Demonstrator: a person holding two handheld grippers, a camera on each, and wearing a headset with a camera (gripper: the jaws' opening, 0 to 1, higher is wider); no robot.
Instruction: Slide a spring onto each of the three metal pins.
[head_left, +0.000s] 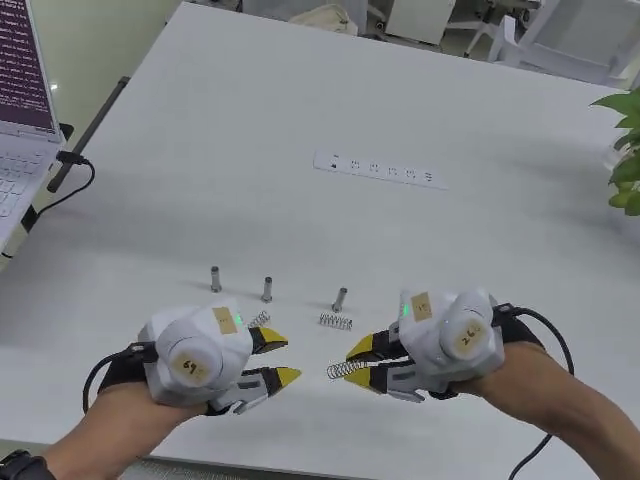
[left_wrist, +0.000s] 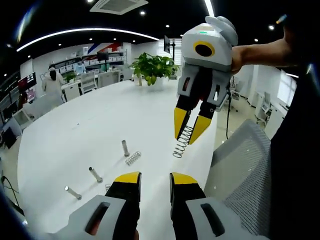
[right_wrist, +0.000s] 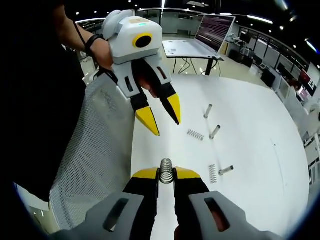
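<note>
Three metal pins stand on the white table (head_left: 300, 120): left pin (head_left: 215, 279), middle pin (head_left: 267, 289), right pin (head_left: 339, 299), all bare. One loose spring (head_left: 336, 321) lies by the right pin, another spring (head_left: 260, 320) beside my left gripper. My right gripper (head_left: 355, 367) is shut on a third spring (head_left: 343, 369), which sticks out from its yellow tips toward the left; that held spring (right_wrist: 166, 171) sits end-on between my right gripper (right_wrist: 166, 176) jaws. My left gripper (head_left: 281, 358) is open and empty, facing the right one a short gap away. In the left gripper view the held spring (left_wrist: 182, 142) hangs from the right gripper (left_wrist: 190, 127).
A white power strip (head_left: 380, 170) lies mid-table beyond the pins. A laptop (head_left: 20, 120) and a black cable (head_left: 70, 185) sit at the left edge, a plant (head_left: 625, 150) at the right. A mesh chair back (right_wrist: 95, 150) is close behind the table's near edge.
</note>
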